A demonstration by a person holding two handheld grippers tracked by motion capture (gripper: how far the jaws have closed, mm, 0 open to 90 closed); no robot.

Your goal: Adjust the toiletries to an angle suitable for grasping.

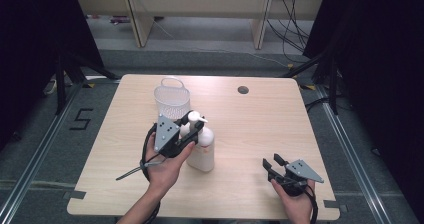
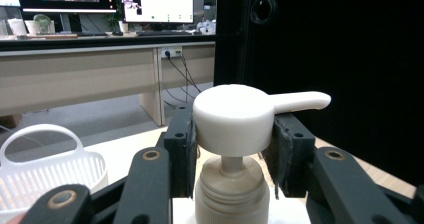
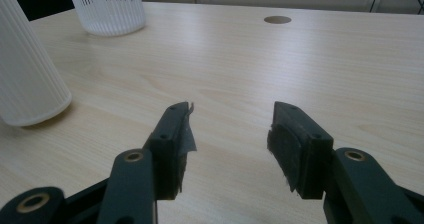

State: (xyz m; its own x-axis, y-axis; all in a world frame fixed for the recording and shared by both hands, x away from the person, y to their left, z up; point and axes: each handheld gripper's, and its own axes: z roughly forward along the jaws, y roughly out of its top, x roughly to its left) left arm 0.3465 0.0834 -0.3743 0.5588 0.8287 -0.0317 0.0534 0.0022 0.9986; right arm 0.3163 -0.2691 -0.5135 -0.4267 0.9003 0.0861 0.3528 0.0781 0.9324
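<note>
While the desk [image 1: 250, 134] carries the mesh basket [image 1: 172, 100] near its far edge, the pump bottle [image 1: 202, 151] stands mid-desk, left of centre — left gripper [image 1: 192, 126] fingers pinching its pump head [image 2: 235, 119]. Lifted there, it could slip or tip. Right gripper [image 1: 272, 165] fingers spread, empty.

In the high view the left tool [image 1: 192, 129] covers the neck and part of the pump head of the white plastic pump bottle [image 1: 202, 151]. In the left gripper view the bottle [image 2: 231, 196] is cut off at the bottom edge below its collar; the white slotted plastic basket [image 2: 42, 171] runs off the left and bottom edges. In the right gripper view the bottle's ribbed body [image 3: 25, 74] and the basket [image 3: 107, 9] are cropped at the top.
</note>
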